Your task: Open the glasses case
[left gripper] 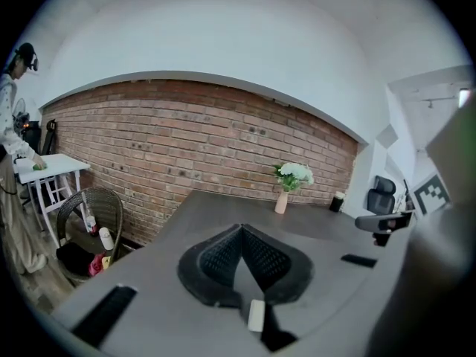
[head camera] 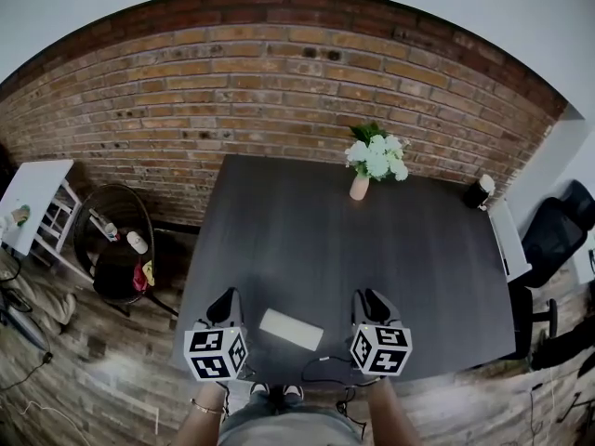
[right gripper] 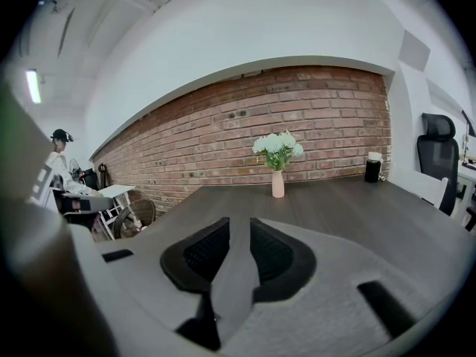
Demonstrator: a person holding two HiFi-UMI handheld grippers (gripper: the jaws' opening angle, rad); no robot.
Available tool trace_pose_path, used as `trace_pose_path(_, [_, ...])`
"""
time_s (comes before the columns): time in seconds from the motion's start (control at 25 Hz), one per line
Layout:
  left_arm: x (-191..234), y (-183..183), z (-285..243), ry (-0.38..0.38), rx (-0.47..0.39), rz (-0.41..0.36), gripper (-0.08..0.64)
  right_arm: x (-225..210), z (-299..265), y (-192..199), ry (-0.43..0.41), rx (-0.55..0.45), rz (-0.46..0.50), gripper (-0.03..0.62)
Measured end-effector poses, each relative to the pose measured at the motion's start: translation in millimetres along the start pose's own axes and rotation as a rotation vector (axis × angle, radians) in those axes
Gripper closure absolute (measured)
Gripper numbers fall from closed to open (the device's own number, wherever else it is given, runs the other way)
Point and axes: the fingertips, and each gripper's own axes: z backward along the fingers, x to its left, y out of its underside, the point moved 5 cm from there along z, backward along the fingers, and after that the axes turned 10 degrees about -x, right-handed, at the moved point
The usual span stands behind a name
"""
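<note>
The glasses case (head camera: 291, 329), a pale closed oblong, lies flat on the dark table (head camera: 344, 240) near the front edge. It sits between my two grippers and touches neither. My left gripper (head camera: 223, 303) hovers just to its left, and in the left gripper view its jaws (left gripper: 242, 229) meet at the tips, shut on nothing. To the right of the case my right gripper (head camera: 370, 300) stands open; the right gripper view shows a narrow empty gap (right gripper: 239, 225) between its pads. The case appears in neither gripper view.
A vase of white flowers (head camera: 361, 186) stands at the table's far edge and a black cup (head camera: 479, 191) at the far right corner. Left of the table are a wicker chair (head camera: 112, 249) and a white side table (head camera: 33, 193). An office chair (head camera: 558, 230) stands at the right.
</note>
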Motion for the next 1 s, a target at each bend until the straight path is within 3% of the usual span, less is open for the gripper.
trace_pose_path(0.64, [-1.6, 12.5, -3.1, 0.052, 0.043, 0.018, 0.565, 11.9, 14.7, 14.0, 0.006, 0.046, -0.008, 0.505])
trace_pose_path(1.0, [10.4, 50.4, 2.4, 0.054, 0.138, 0.033, 0.565, 27.8, 18.4, 51.6, -0.025, 0.142, 0.010, 0.506])
